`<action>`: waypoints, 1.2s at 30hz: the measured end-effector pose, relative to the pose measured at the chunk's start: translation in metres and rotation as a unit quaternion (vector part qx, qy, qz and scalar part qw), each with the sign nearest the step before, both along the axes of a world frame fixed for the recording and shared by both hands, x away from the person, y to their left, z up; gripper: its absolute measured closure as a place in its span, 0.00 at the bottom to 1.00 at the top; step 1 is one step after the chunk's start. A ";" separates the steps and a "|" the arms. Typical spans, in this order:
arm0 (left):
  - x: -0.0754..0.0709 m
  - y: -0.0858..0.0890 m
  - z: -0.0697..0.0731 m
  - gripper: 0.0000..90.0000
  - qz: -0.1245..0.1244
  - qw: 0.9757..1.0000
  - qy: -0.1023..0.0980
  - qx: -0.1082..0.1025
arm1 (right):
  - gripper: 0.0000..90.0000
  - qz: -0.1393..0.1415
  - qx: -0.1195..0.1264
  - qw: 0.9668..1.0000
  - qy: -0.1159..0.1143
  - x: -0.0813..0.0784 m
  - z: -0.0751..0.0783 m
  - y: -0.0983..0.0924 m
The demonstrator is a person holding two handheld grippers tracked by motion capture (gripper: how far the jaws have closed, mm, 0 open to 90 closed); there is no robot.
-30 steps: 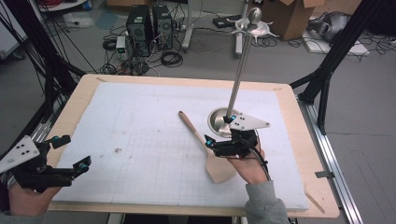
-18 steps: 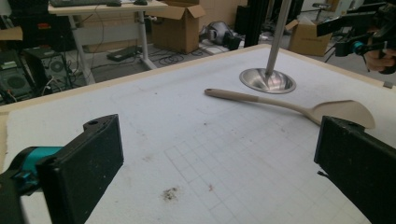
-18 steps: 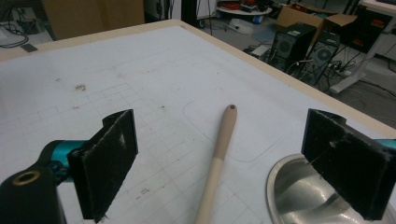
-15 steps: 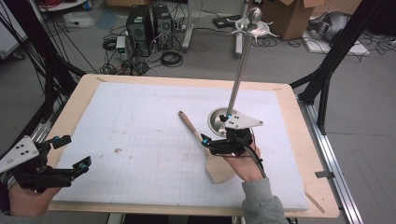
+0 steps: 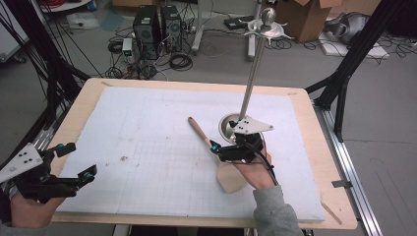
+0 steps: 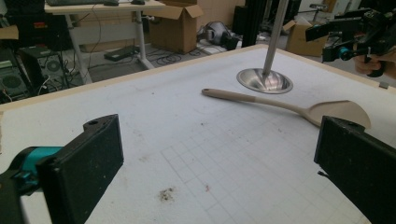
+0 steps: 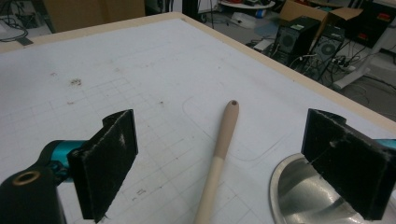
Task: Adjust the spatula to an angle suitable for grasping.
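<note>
We hover our right gripper (image 5: pixel 227 149), jaws wide and empty, over the spatula (image 5: pixel 216 155) at the table's four o'clock, and risk bumping the metal stand (image 5: pixel 230 127) just beside it.

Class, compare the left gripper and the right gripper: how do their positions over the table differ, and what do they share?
The left gripper hangs at the near left corner of the table, far from the spatula; the right gripper hovers right above the spatula's handle, beside the metal stand base. Both are open and hold nothing.
</note>
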State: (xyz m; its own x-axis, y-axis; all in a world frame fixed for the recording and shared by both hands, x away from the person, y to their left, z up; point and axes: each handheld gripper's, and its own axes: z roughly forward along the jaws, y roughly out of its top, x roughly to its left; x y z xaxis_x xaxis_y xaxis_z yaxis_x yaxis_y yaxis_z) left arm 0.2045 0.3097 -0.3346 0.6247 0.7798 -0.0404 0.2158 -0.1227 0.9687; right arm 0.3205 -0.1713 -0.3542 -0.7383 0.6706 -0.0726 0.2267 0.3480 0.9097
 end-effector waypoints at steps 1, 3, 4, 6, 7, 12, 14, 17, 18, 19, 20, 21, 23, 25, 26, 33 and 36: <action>0.000 0.000 0.000 0.02 0.000 1.000 0.000 -0.001 | 0.11 0.000 0.000 1.000 0.000 0.001 0.000 0.000; 0.000 -0.001 0.000 0.02 0.000 1.000 0.000 -0.001 | 0.11 0.001 0.001 1.000 -0.001 0.002 -0.001 0.001; 0.000 -0.001 0.000 0.02 -0.001 1.000 0.000 0.001 | 0.11 0.000 0.001 1.000 -0.001 0.003 -0.002 0.001; 0.000 -0.002 -0.001 0.02 -0.001 1.000 0.002 0.001 | 0.11 0.000 0.001 1.000 -0.001 0.004 -0.003 0.002; 0.000 -0.002 -0.001 0.02 -0.001 1.000 0.002 0.001 | 0.11 0.000 0.000 1.000 0.000 0.005 -0.003 0.002; 0.000 -0.003 -0.001 0.02 -0.002 1.000 0.003 0.002 | 0.11 -0.001 -0.006 1.000 0.006 0.008 -0.007 0.004; 0.000 -0.003 -0.001 0.02 -0.003 1.000 0.003 0.003 | 0.11 -0.002 -0.008 1.000 0.012 0.010 -0.008 0.005; 0.000 -0.003 -0.001 0.02 -0.003 1.000 0.002 0.003 | 0.11 -0.004 -0.015 1.000 0.014 0.013 -0.011 0.007; 0.000 -0.003 -0.001 0.02 -0.003 1.000 0.002 0.003 | 0.11 -0.007 -0.016 1.000 0.016 0.013 -0.012 0.008; 0.000 -0.003 -0.001 0.02 -0.003 1.000 0.002 0.002 | 0.11 -0.008 -0.016 1.000 0.016 0.013 -0.012 0.008; 0.000 -0.003 -0.001 0.02 -0.003 1.000 0.002 0.002 | 0.11 -0.010 -0.017 1.000 0.015 0.014 -0.013 0.009; 0.000 -0.003 -0.001 0.02 -0.003 1.000 0.002 0.002 | 0.11 -0.007 -0.018 1.000 0.015 0.014 -0.013 0.009; 0.000 -0.003 -0.001 0.02 -0.003 1.000 0.002 0.002 | 0.11 -0.007 -0.021 1.000 0.017 0.015 -0.015 0.011; 0.000 -0.002 -0.001 0.02 -0.003 1.000 0.002 0.003 | 0.11 -0.006 -0.025 1.000 0.017 0.016 -0.016 0.011; 0.000 -0.002 -0.001 0.02 -0.003 1.000 0.002 0.003 | 0.11 -0.007 -0.026 0.999 0.018 0.016 -0.017 0.012; -0.001 -0.002 -0.001 0.02 -0.003 1.000 0.003 0.003 | 0.11 -0.009 -0.033 0.999 0.025 0.020 -0.022 0.015; -0.001 -0.002 -0.001 0.02 -0.002 1.000 0.003 0.003 | 0.11 -0.009 -0.033 0.999 0.028 0.021 -0.023 0.015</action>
State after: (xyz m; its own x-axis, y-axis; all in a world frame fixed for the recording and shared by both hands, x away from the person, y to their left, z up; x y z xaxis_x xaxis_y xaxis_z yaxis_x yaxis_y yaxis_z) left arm 0.2035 0.3078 -0.3358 0.6270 0.7780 -0.0397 0.2216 -0.1292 0.9665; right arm 0.3412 -0.1559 -0.3768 -0.7309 0.6782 -0.0768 0.2827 0.4032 0.8703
